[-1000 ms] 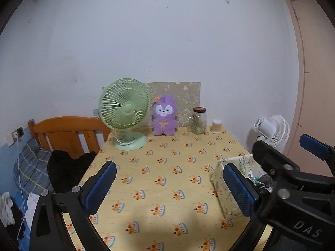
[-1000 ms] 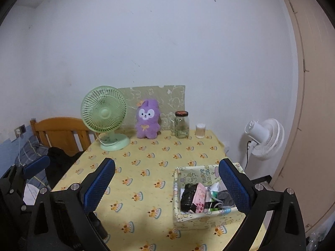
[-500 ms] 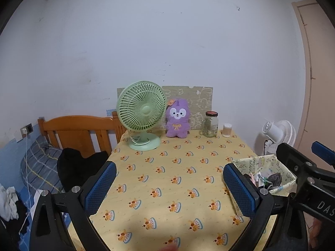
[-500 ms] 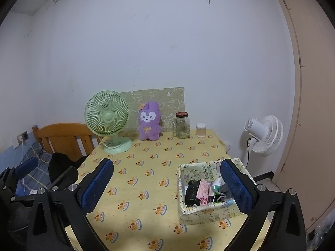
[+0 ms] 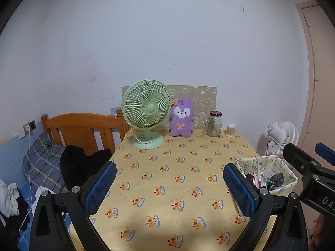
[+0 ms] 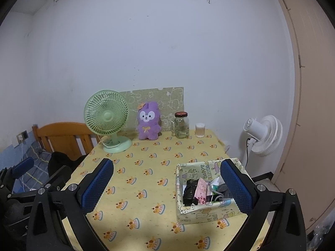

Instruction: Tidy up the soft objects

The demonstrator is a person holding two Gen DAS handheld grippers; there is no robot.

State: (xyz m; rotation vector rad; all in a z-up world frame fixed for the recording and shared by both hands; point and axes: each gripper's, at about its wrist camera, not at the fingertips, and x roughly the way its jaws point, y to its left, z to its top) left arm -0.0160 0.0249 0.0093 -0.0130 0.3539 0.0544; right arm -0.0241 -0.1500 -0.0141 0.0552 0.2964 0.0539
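Observation:
A patterned fabric box (image 6: 201, 210) stands at the table's near right, holding several soft items: a black one (image 6: 190, 190), a pink one (image 6: 201, 190) and grey ones. It also shows in the left wrist view (image 5: 290, 185). A purple plush rabbit (image 6: 148, 121) sits upright at the table's far edge, also in the left wrist view (image 5: 181, 120). My left gripper (image 5: 169, 187) is open and empty above the table's near edge. My right gripper (image 6: 167, 186) is open and empty, its right finger over the box.
A green desk fan (image 5: 146, 113), a glass jar (image 5: 214, 123) and a cotton swab tub (image 5: 230, 129) line the far edge. A white floor fan (image 6: 262, 135) stands right of the table. A wooden bed frame (image 5: 83, 126) with dark clothes (image 5: 81, 164) lies left.
Both grippers have drawn back and risen from the table, so more of the room and the table shows. Both stay open and empty.

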